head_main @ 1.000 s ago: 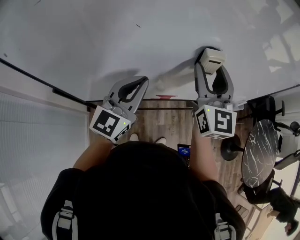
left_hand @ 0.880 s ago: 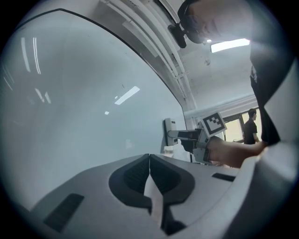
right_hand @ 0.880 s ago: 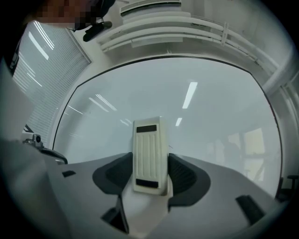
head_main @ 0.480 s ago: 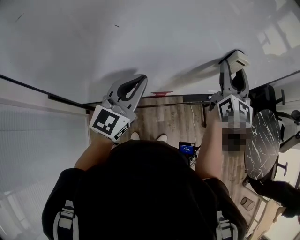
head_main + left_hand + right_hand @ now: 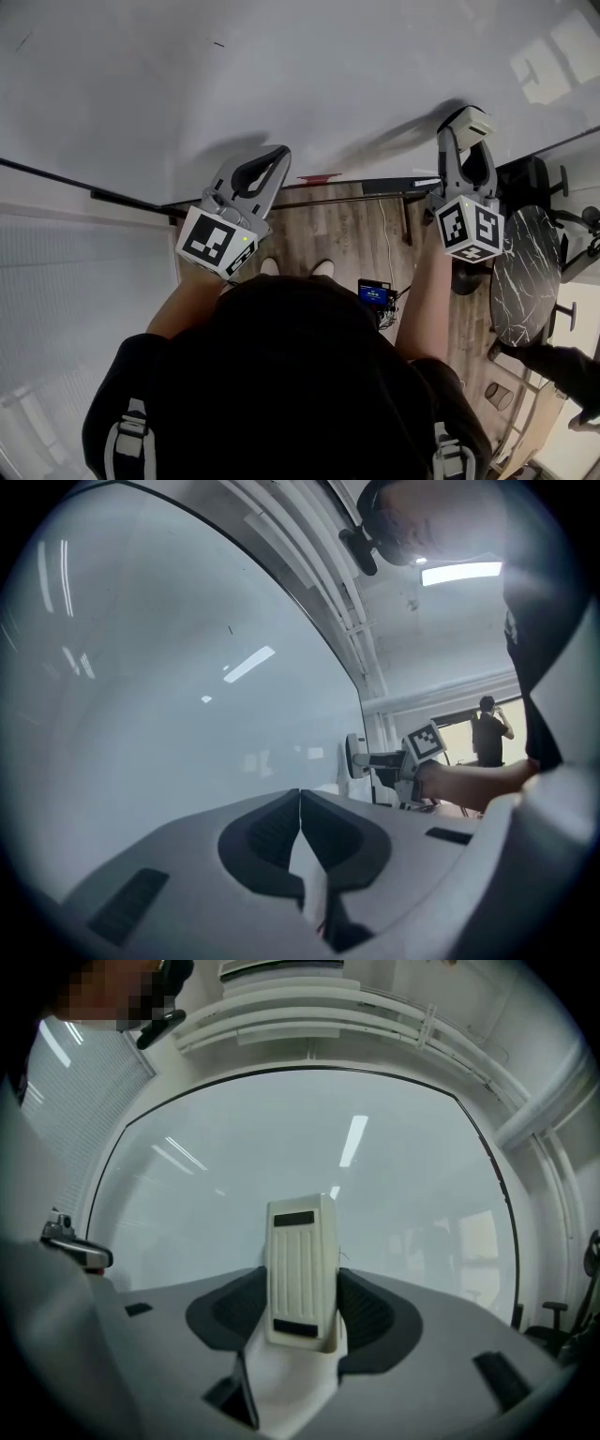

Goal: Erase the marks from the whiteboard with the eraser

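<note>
My right gripper point(image 5: 466, 131) pinches the eraser point(image 5: 301, 1271) between its 2 jaws, pressed flat against the whiteboard point(image 5: 281, 75) near its lower edge. My left gripper point(image 5: 267, 169) is pressed together, empty, beside the board.

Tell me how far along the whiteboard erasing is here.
Mostly done: the large white whiteboard looks clean around the right gripper. In hand: that gripper is shut on the cream ribbed eraser, held at the board. Left: small dark marks remain towards the head view's upper left. The left gripper is shut and empty.
</note>
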